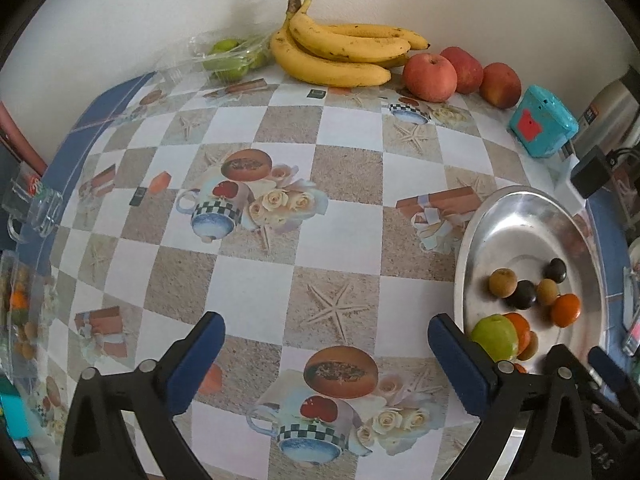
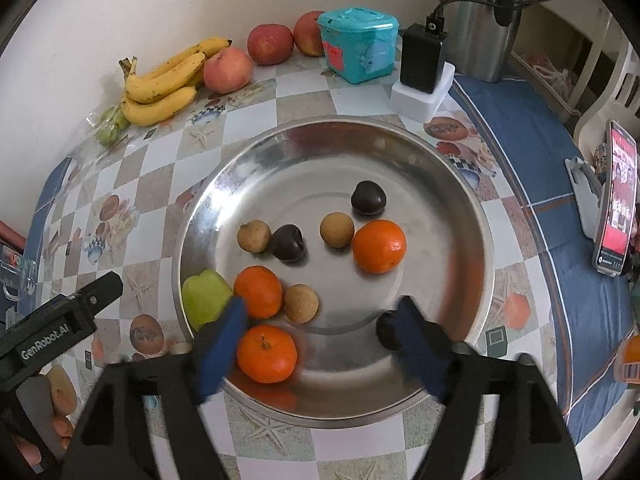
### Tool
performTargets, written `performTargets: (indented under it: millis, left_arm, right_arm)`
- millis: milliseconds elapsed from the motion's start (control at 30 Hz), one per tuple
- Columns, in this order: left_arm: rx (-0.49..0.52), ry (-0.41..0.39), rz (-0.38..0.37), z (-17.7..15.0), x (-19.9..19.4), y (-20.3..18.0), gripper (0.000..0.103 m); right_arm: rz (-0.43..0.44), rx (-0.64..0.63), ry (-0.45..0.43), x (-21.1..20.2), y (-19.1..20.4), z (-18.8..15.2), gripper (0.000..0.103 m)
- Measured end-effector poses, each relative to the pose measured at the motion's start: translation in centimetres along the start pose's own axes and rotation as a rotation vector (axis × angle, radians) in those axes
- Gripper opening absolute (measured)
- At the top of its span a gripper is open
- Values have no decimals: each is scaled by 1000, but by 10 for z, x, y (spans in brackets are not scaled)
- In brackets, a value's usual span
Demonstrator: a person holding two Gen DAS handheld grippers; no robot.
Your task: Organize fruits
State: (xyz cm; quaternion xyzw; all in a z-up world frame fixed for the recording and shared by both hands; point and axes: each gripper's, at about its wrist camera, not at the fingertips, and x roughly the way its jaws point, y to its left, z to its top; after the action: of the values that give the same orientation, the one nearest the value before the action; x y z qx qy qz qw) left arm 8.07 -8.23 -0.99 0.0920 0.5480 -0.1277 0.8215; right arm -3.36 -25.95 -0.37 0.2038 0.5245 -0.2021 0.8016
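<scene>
Fruits [image 2: 379, 246] gathered in the steel tray [image 2: 460, 184] on the counter [image 1: 256, 280]: three oranges, three small brown fruits, dark plums, one green fruit [image 2: 205, 298] against the near-left rim. Likely grouped there as the collecting point. Bananas [image 1: 340, 54], apples [image 1: 429, 78] and bagged green fruit [image 1: 232, 56] lined up along the back wall, well apart from the tray, probably not yet sorted.

Right claw [image 2: 320, 344] spread wide above the tray's near side, grasping nothing; nearest orange [image 2: 267, 353] just inside the left finger, contact uncertain. Blurred fingers suggest motion. Left claw [image 1: 326, 360] released, empty, over bare counter just left of the tray.

One dark fruit [image 2: 385, 336] partly hidden behind the right finger. Tray's near edge cut off by claw bodies. Clutter at left counter edge too distorted to identify.
</scene>
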Motion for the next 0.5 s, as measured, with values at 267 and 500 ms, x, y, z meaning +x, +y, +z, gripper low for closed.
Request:
performTargets:
  millis: [267, 500]
  left_arm:
    - [41, -41, 58, 2, 1, -5, 103]
    - [81, -103, 208, 2, -1, -7, 103]
  right_arm:
    - [5, -16, -44, -4, 3, 1, 94]
    - [17, -24, -52, -2, 4, 0, 94]
